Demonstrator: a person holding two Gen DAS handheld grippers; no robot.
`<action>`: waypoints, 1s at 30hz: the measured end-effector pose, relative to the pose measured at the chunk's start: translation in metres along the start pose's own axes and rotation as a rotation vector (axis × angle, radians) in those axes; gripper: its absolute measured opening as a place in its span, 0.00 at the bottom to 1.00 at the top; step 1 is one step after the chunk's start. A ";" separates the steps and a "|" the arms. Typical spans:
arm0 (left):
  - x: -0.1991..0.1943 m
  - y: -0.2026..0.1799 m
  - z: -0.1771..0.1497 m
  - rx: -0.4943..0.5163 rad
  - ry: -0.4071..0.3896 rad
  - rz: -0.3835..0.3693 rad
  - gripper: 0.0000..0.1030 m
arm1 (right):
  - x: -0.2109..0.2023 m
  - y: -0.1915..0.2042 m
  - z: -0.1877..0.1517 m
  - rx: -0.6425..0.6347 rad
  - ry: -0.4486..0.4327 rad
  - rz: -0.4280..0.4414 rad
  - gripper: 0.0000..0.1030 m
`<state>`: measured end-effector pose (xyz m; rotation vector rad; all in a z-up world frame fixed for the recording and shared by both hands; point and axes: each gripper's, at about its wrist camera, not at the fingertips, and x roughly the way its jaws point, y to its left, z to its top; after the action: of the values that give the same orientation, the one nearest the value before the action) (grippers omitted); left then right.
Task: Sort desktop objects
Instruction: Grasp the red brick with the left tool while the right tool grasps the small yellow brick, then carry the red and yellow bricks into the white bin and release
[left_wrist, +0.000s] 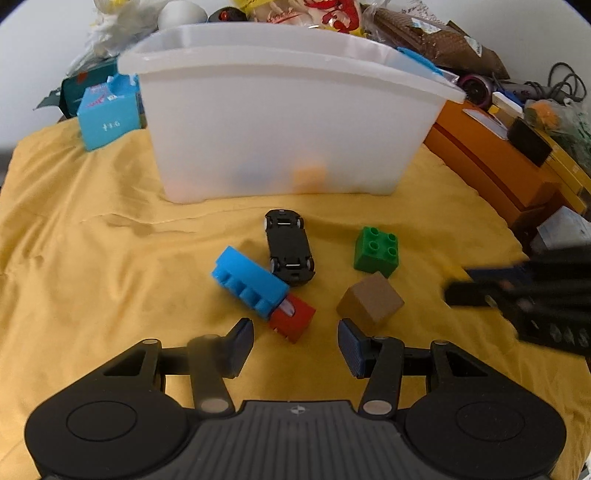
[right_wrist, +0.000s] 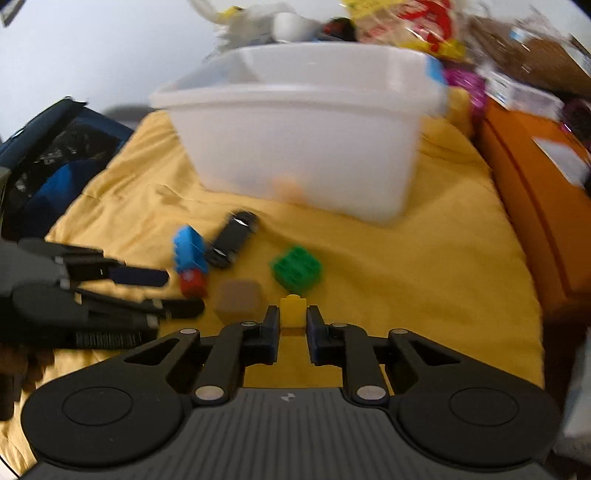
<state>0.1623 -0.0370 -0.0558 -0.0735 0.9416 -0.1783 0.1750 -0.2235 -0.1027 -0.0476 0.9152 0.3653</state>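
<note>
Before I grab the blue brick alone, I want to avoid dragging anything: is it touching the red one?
Touching. The left wrist view shows the blue brick lying over the red brick's top edge, with no cloth visible between them.

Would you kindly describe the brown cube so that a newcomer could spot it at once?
Start at the big white plastic bin on the yellow cloth; the loose toys lie in front of it. The brown cube is the toy just ahead of the open left claw, directly in front of the green studded brick. Alone among its neighbours, it is plain, smooth-faced and tan.
</note>
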 end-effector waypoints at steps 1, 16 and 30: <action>0.004 0.000 0.001 -0.001 0.004 -0.001 0.47 | 0.000 -0.005 -0.004 0.009 0.009 -0.007 0.17; -0.040 0.004 -0.001 0.060 -0.077 -0.016 0.30 | -0.011 -0.017 -0.019 0.054 0.002 0.003 0.17; -0.098 0.043 0.075 -0.045 -0.164 0.006 0.30 | -0.053 -0.014 0.083 0.008 -0.196 0.041 0.17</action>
<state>0.1717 0.0223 0.0606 -0.1252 0.7819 -0.1430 0.2136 -0.2362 -0.0121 0.0140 0.7242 0.3974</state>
